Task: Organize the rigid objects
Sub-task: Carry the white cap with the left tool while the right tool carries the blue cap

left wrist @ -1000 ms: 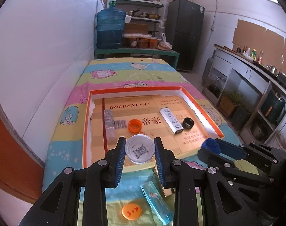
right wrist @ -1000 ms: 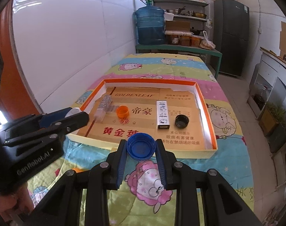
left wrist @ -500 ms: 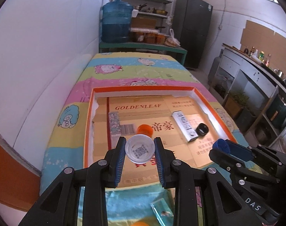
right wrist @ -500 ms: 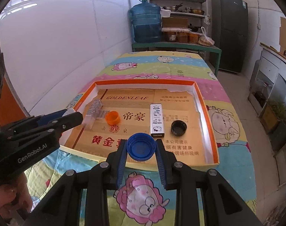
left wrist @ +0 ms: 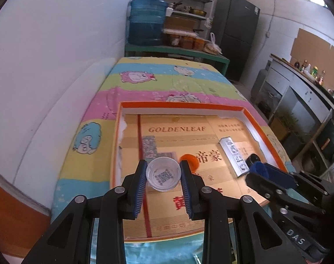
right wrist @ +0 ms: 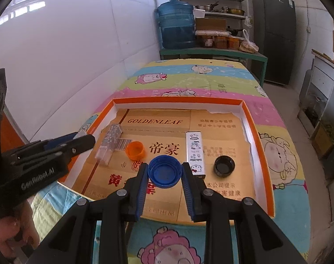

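White cap point(left wrist: 163, 174), hollow side up, pinched by left gripper point(left wrist: 163, 181); blue cap point(right wrist: 164, 171) likewise.

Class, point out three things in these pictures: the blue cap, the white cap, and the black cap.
Blue cap point(right wrist: 164, 171): right wrist view, on its hollow inside.
White cap point(left wrist: 163, 173): left wrist view, on the printed code inside it.
Black cap point(right wrist: 224, 167): right wrist view, on its dark inside.

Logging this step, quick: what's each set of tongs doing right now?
Left tongs: closed on the clear cap.
Right tongs: closed on the blue cap.
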A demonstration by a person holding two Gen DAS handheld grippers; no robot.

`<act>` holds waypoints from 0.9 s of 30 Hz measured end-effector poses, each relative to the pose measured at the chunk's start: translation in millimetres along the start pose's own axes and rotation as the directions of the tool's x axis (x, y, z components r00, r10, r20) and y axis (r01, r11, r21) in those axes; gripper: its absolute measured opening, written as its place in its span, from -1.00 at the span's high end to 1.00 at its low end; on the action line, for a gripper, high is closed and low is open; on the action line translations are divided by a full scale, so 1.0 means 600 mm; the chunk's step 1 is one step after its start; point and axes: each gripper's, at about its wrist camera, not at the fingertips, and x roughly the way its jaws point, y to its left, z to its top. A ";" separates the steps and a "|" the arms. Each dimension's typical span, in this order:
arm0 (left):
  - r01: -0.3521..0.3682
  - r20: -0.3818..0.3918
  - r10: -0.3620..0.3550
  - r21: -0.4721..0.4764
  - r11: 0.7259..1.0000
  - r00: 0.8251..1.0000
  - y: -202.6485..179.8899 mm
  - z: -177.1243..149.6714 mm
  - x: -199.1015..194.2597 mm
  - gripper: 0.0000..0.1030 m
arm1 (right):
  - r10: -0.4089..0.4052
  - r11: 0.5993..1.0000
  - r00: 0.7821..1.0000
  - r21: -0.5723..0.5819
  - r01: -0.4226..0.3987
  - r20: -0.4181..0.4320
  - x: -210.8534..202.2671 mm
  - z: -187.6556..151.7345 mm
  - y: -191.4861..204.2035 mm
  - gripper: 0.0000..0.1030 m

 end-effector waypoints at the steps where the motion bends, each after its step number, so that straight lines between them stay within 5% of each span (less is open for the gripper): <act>1: 0.010 -0.007 -0.010 0.007 1.000 1.000 -0.005 -0.002 0.004 0.40 | 0.002 1.000 1.000 -0.001 -0.002 -0.004 0.005 0.001 0.000 0.41; 27: 0.041 -0.138 -0.029 0.081 0.996 0.990 -0.056 -0.034 0.080 0.40 | 0.018 0.999 0.993 0.034 -0.014 -0.121 0.049 -0.032 -0.036 0.41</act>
